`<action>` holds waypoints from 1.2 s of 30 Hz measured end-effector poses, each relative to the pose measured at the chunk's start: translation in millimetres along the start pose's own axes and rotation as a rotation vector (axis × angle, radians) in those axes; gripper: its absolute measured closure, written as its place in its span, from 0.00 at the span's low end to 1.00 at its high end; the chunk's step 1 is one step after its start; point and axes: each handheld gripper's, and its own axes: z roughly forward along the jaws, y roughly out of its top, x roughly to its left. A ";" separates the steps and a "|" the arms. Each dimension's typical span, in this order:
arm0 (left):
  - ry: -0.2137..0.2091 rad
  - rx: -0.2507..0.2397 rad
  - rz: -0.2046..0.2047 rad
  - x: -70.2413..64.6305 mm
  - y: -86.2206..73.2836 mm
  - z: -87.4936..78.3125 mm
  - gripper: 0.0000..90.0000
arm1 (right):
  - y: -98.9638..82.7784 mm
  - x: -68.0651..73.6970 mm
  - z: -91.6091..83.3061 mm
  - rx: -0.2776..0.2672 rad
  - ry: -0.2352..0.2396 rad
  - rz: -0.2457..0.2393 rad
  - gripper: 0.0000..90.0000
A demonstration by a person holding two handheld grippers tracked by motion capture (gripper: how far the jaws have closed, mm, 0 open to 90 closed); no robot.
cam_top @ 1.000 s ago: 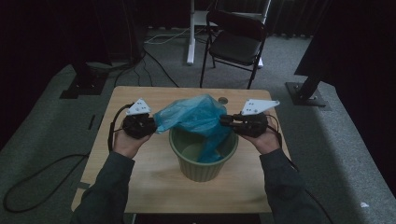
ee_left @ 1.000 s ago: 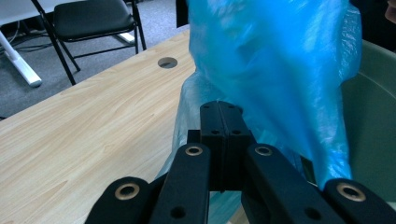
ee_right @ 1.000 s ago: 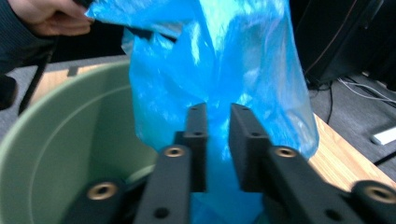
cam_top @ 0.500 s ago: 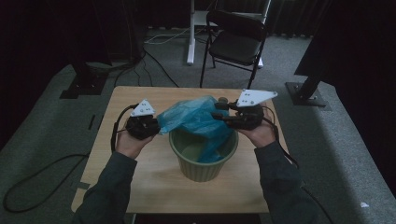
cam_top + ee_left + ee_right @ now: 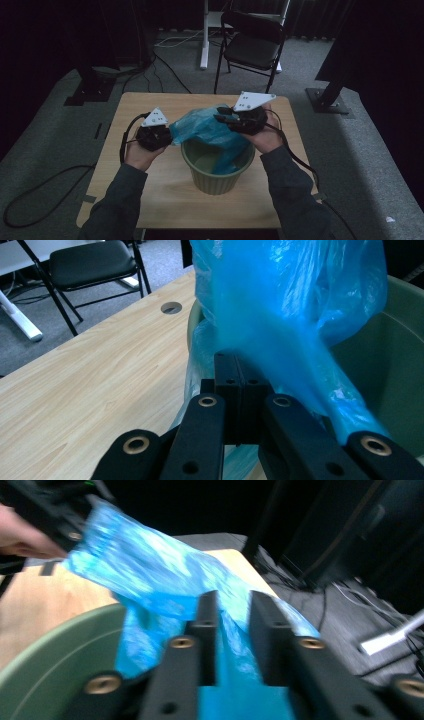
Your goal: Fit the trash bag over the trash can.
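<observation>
High view: the right gripper (image 5: 223, 115) has risen and swung inward from the bin's (image 5: 218, 177) right edge, its jaws just closing around a fold of blue bag (image 5: 210, 131), though a gap shows and no pinch is sure. Likely it is regrasping to spread the bag, draped half inside the bin on the surface (image 5: 165, 200). The left gripper (image 5: 169, 134) is clenched on the bag's left edge, both hands level over the rim.

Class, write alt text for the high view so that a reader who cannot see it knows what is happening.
A person at a wooden table holds a blue plastic bag over a green bin, the left gripper shut on one edge and the right gripper at the other. A black folding chair stands beyond the table.
</observation>
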 end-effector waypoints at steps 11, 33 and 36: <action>0.006 0.003 -0.012 3.8 -9.9 -9.8 1.00 | -21.1 -8.5 -13.6 0.027 -0.078 0.114 0.98; 0.043 -0.009 -0.108 17.0 -29.7 -28.2 0.98 | -68.8 -13.2 -32.3 0.060 -0.071 0.229 0.98; 0.058 -0.037 -0.109 17.5 -24.1 -30.8 0.89 | -69.5 -13.5 -31.1 0.054 -0.060 0.231 0.98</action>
